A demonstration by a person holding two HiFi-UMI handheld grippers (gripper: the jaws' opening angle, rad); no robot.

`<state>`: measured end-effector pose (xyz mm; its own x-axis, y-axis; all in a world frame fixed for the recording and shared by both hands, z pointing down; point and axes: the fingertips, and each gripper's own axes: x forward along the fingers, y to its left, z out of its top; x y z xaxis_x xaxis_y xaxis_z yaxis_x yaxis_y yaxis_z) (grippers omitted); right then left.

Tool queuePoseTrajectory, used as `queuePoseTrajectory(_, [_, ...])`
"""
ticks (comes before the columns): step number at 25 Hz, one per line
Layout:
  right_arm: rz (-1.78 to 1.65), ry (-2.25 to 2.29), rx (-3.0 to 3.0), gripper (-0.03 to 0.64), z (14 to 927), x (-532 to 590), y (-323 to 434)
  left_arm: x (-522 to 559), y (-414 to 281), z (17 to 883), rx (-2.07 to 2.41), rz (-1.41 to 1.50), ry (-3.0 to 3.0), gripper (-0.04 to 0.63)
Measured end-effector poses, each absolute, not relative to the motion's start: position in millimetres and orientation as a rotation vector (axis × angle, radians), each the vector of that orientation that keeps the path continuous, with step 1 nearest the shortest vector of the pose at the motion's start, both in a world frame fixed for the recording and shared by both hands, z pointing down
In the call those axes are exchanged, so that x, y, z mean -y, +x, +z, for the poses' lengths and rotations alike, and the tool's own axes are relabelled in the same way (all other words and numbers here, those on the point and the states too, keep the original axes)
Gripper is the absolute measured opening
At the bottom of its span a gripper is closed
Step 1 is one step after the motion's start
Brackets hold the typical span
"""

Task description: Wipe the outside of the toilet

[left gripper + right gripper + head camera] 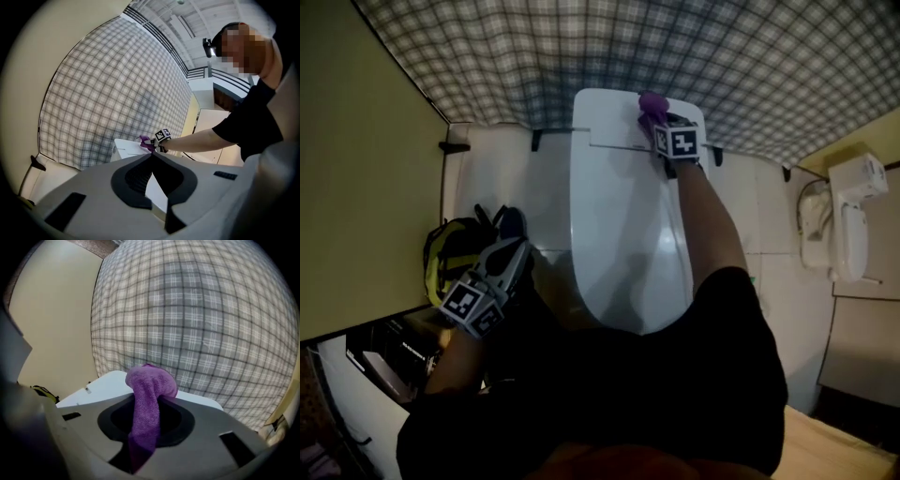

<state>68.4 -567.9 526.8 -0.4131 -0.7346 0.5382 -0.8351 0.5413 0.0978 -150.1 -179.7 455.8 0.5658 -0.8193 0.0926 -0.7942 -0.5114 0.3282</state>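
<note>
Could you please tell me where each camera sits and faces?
Head view: on the person's head, steeply down at the white ceramic toilet; forearms, left gripper, right gripper show.
Left gripper view: on that gripper, facing the grey checked wall; arm, torso show.
Right gripper view: on that gripper, facing the wall past its purple terry cloth; no body.
Shared: head and left gripper views show the cloth at the toilet's rear.
</note>
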Motion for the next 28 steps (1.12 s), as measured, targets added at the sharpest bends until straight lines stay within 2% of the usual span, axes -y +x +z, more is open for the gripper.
queuePoseTrajectory(7, [0.214, 1.337, 2.210, 0.097, 549.2, 668.7, 41.0, 213.7, -199.4, 477.9, 1.322, -0.056, 2.409, 0.005])
queuePoseTrajectory(14, [0.166, 1.266, 2.149, 0.094, 564.7, 658.9, 31.7, 216.4, -212.3, 481.1, 1.337, -0.051, 2.387, 0.003])
queuePoseTrajectory(19, [0.259, 1.125, 2.116, 0.092, 574.4, 573.1, 36.8, 187.8, -189.6, 457.3, 1.338, -0.078, 2.429, 0.003])
queuePoseTrajectory(28, [0.250, 1.001, 2.096, 0.091, 597.1, 336.2, 79.6, 97.7, -127.1, 387.2, 1.292, -0.158, 2.636, 0.003])
